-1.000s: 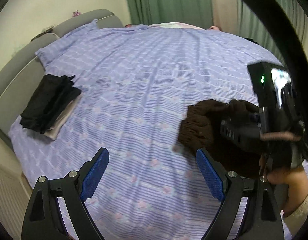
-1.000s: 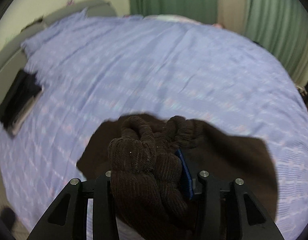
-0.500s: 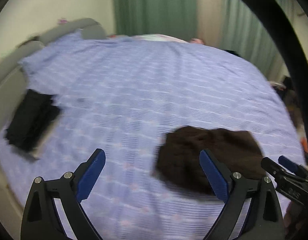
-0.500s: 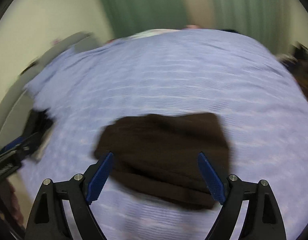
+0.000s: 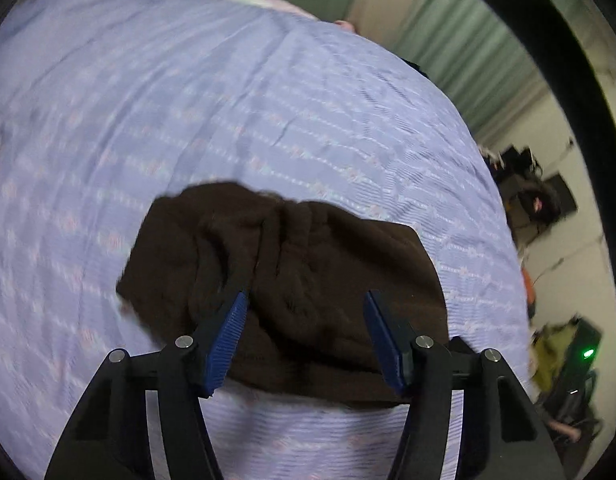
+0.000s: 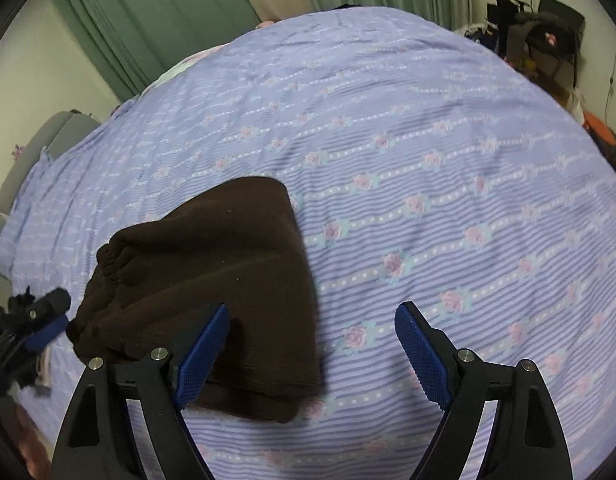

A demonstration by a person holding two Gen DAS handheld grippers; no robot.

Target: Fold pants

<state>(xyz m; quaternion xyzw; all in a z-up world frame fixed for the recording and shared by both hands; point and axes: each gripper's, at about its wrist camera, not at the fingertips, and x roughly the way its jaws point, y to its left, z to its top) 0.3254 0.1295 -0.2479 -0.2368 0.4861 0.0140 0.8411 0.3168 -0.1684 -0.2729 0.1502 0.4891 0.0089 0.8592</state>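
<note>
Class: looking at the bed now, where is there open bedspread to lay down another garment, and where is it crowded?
Free: bedspread right of the brown pants and beyond them toward the green curtains. Crowded: near the left edge, by the pants and left tool.

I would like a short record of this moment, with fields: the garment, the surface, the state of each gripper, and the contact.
garment: brown pants, folded into a compact bundle
surface: purple floral bedsheet; the pants lie on it
left gripper: open, over the pants, gripping nothing
right gripper: open, its left finger over the pants' edge
contact: neither gripper holds the pants
background: green curtains
</note>
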